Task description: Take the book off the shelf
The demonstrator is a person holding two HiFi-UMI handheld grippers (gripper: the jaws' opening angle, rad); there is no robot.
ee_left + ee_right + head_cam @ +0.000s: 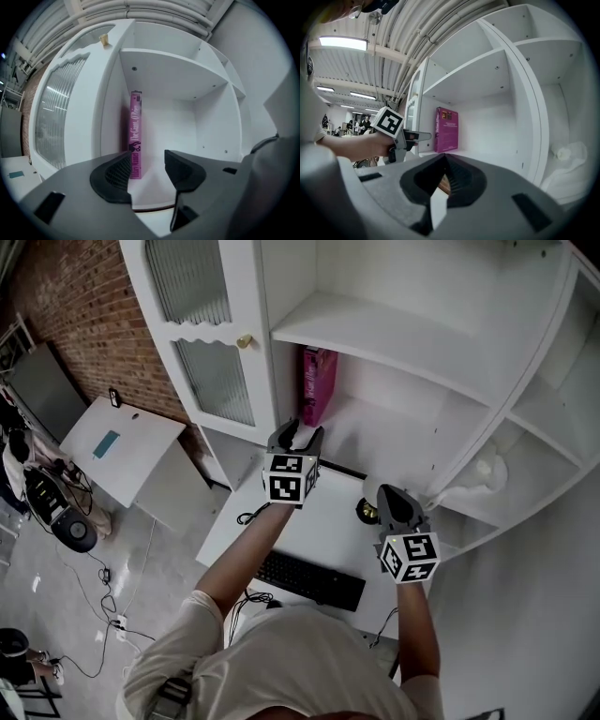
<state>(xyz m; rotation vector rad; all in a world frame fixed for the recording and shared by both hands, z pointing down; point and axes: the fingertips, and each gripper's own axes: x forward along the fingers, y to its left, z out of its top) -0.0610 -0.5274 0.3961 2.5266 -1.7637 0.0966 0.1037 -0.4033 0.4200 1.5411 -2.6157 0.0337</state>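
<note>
Red brick wall [75, 296] fills the nine o'clock edge of the head view, beside a white cabinet door [202, 343] with ribbed glass panes and a small brass knob [245, 340]. To its right a pink book [316, 382] stands upright at the far left end of an open white shelf [394, 442], close against the cabinet's side wall, spine facing out. The left gripper [298, 434] is raised level with that shelf, the book at its one o'clock. In the left gripper view its claw [147, 154] is spread, with empty air between the pads and the book [135, 136] standing beyond the left pad, untouched. At the gripper's six o'clock a black keyboard [309, 579] lies on a white desk [319, 521]. The right gripper [394, 495] hangs at the left one's four o'clock, low over the desk's right edge. Its own view shows the claw [443, 159] pressed together at the tips, pinching nothing, with the book [446, 129] at twelve o'clock and the left gripper [426, 136] reaching in from nine. A pale crumpled bundle [487, 470], too blurred to identify, sits in the curved side compartment at three o'clock.
</note>
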